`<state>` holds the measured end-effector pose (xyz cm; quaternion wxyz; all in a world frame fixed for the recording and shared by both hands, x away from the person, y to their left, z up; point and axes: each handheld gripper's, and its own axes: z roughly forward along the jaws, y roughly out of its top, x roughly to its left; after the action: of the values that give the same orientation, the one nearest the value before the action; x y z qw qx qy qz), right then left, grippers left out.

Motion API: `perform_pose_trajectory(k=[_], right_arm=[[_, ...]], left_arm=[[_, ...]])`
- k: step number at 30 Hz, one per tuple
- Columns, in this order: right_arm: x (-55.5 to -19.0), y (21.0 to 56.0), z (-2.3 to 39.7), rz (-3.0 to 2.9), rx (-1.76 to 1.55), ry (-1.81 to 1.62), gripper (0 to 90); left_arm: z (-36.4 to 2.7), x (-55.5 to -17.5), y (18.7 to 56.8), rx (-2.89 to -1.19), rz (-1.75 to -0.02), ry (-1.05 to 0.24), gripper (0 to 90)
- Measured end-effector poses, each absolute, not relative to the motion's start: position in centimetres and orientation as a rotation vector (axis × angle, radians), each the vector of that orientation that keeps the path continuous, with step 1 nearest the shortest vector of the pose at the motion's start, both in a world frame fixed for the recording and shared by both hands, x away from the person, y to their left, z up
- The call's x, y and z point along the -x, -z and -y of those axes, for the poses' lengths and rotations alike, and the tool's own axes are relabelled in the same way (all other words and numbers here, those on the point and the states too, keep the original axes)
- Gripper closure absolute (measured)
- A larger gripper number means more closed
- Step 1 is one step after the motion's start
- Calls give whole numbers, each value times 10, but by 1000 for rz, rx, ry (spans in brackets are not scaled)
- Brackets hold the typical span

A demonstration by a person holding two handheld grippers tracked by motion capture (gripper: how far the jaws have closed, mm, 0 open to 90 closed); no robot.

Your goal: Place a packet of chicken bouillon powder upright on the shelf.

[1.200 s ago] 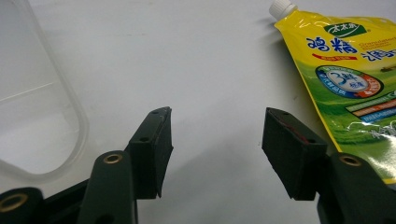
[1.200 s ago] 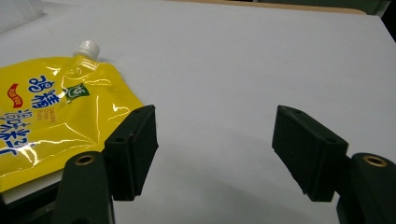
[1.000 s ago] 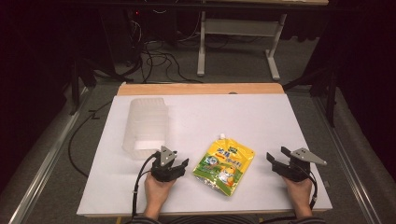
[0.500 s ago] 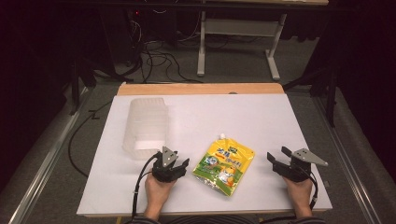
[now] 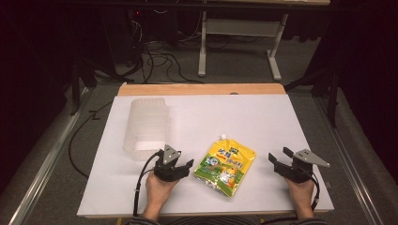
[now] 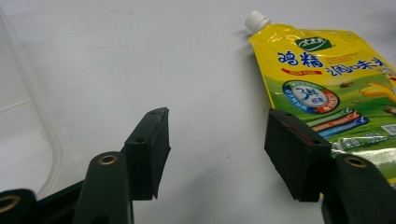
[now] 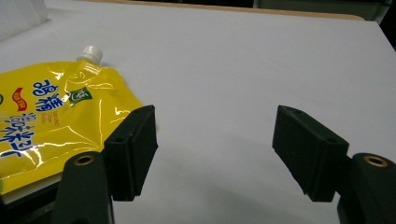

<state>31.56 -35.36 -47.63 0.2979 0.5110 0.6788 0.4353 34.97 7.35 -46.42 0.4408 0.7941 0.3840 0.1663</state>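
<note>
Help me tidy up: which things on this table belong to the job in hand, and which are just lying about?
In the job:
- yellow pouch, between the grippers
- left gripper, open beside it
- right gripper, open

Lying about:
- clear plastic box, behind the left gripper

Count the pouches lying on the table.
1. The yellow pouch lies flat near the table's front edge, between the two grippers, its white cap pointing away from the person.

Pouch [image 5: 225,165] lies flat on the table [image 5: 263,117] near its front edge, spout toward the far edge; plastic container [image 5: 145,126] sits toward the left edge, behind the left gripper [image 5: 177,165]. Left gripper just left of pouch; right gripper [image 5: 281,158] well apart toward the front right corner.
</note>
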Motion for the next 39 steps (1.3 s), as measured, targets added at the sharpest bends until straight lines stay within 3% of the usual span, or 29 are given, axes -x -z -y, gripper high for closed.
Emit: perform_pose_trajectory(k=[19,39], right_arm=[[-315,476,354,-1798,-1359,-1157,313],[-316,476,353,-1800,-1356,-1148,313]], left_arm=[[-44,-371,432,-2036,-953,-273,292],[6,-404,435,-2156,-945,-112,238]])
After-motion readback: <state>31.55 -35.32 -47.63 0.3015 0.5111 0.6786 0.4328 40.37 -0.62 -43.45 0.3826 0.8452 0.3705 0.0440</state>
